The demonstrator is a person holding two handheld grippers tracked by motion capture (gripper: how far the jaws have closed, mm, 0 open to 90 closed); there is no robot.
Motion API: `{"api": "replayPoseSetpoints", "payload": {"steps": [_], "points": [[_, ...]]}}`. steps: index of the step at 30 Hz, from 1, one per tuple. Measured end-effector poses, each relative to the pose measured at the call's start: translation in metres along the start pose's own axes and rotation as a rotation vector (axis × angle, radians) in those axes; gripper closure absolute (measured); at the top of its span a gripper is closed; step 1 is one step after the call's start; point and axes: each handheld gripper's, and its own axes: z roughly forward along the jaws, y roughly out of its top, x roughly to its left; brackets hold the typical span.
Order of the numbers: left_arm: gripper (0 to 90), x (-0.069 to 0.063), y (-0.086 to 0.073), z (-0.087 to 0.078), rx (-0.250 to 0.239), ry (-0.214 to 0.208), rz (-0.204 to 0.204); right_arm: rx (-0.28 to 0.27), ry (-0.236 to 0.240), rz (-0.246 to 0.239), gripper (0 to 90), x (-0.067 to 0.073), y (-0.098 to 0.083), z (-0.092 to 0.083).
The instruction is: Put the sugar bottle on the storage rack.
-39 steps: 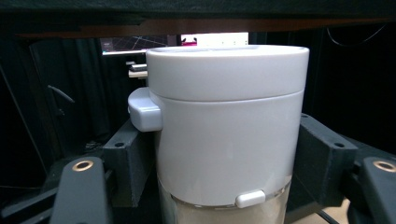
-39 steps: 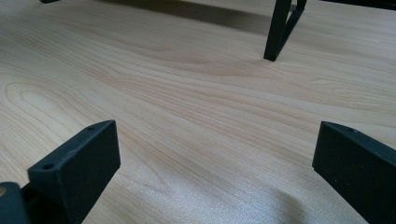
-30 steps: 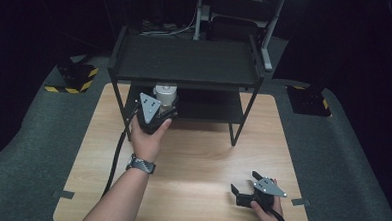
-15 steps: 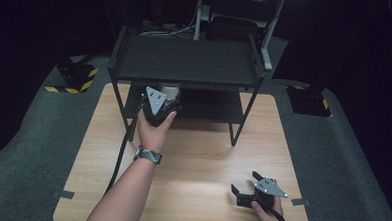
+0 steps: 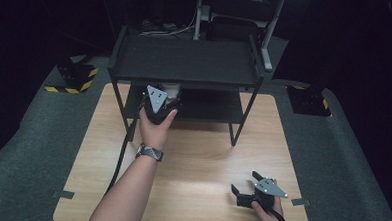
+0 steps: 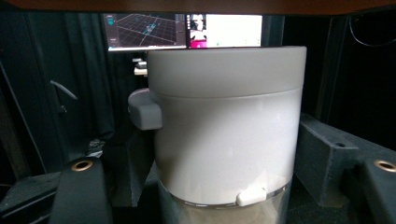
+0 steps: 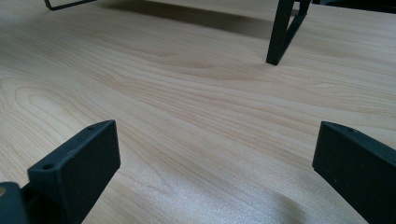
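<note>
Left gripper (image 5: 165, 100) at 10 o'clock on the table (image 5: 197, 155), jaws clamped on a white lidded canister (image 6: 226, 126), which sits at the front edge of the black rack's (image 5: 186, 60) lower shelf (image 5: 209, 105), under the top tier. Step in hand, as judged: placing the canister onto that shelf. Next move likely calls for setting its base flat, then releasing. Right gripper (image 5: 248, 190) at 5 o'clock, jaws spread wide over bare wood, holding nothing.

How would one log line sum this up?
left tongs: shut on jar, under shelf | right tongs: open, on table
</note>
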Motion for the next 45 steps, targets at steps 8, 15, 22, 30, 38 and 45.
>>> {"api": "replayPoseSetpoints", "payload": {"steps": [8,15,22,30,38,45], "points": [[28.7,0.001,0.001,0.000,0.010,-0.004,-0.026,0.000,-0.005,0.000,0.5,0.001,0.000,0.000],[7.0,0.004,0.002,-0.005,0.008,-0.024,-0.073,-0.002,-0.003,0.000,0.5,0.000,0.000,0.000],[0.5,0.004,0.001,-0.025,-0.008,-0.013,-0.021,0.002,-0.003,-0.005,0.5,0.001,0.000,0.000],[0.5,0.011,-0.011,-0.059,-0.017,-0.048,-0.030,0.006,-0.006,-0.009,0.4,0.002,0.001,0.001],[0.5,0.018,-0.032,-0.089,-0.038,-0.074,-0.041,0.008,-0.008,-0.014,0.4,0.002,0.002,0.001],[0.5,0.024,-0.056,-0.119,-0.045,-0.106,-0.061,0.009,-0.009,-0.017,0.4,0.003,0.002,0.001]]}}
